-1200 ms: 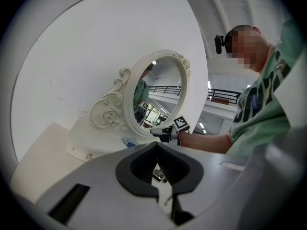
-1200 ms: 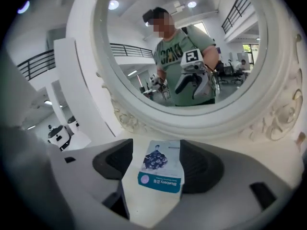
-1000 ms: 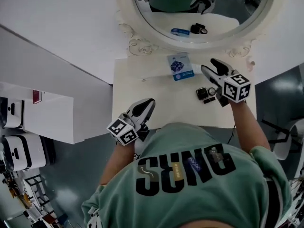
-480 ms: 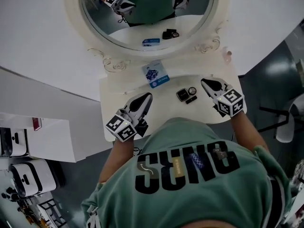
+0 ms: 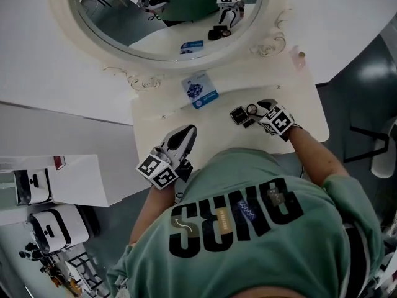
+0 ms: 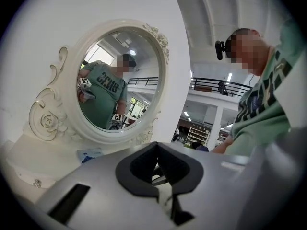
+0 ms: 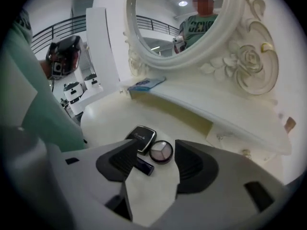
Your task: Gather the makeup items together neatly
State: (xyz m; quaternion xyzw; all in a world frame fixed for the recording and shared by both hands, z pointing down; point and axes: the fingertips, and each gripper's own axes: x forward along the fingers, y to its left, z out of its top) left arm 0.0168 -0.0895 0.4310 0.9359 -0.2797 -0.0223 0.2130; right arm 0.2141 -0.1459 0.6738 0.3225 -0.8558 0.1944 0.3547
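Sweatshirt: a green top point(image 5: 248, 228) with dark letters filled the near edge of the head view
Left gripper: the left gripper point(image 5: 188, 131) hung over the near left part of the table point(image 5: 161, 120), pointing level toward the mirror; its jaws stood together at the tips with nothing between them; it was well apart from the makeup
Right gripper: the right gripper point(image 5: 263, 106) tilted down over the right part of the table, just beside the makeup; its jaws stood wide, had just been opening, and pressed on nothing; in the right gripper view the round pot and the dark stick showed through the gap, just past the tips
Dark stick: a short dark stick point(image 7: 143, 166) lay flat, nearest the gripper, beside the compact's near corner
Round pot: a small round eyeshadow pot point(image 7: 161, 151) lay open side up, just beside the compact
Compact: a square black compact point(image 7: 140, 137) lay shut and flat; the three pieces lay close together
Packet: a flat blue and white packet point(image 5: 200, 89) lay on the raised ledge behind, well apart from the other three
Mirror: an oval mirror point(image 5: 167, 17) in a cream carved frame stood at the back; it reflected both grippers and the makeup
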